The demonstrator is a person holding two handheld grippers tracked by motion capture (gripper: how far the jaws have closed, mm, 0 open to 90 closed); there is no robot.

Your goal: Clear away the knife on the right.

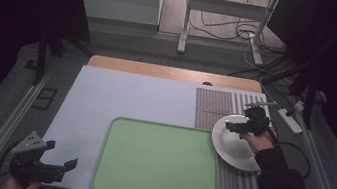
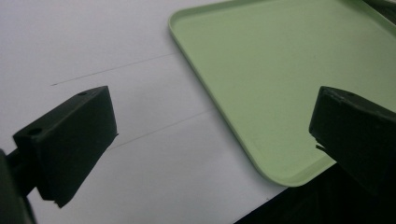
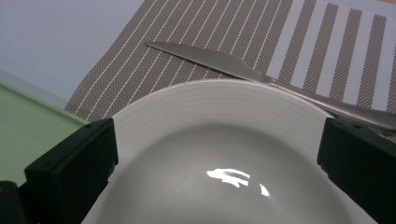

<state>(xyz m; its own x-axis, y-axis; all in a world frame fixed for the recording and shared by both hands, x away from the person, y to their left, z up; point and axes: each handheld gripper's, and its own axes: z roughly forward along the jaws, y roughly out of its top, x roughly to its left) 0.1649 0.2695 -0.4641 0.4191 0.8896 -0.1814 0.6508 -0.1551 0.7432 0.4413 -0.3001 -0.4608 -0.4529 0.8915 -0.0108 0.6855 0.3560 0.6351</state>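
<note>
Placemat's plate [image 1: 236, 147] under right hand-held gripper [image 1: 245, 126]

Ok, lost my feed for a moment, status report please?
Right claw open, over the white plate. Left claw open, idle beside the green tray. Knife lies just past the plate, on the striped mat.

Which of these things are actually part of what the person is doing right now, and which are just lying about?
In the job:
- white plate, under the open right claw
- butter knife, beside the plate
- green tray
- striped placemat

Lying about:
- left claw, open, idle at the table corner
- cables on the floor
- power strip
</note>
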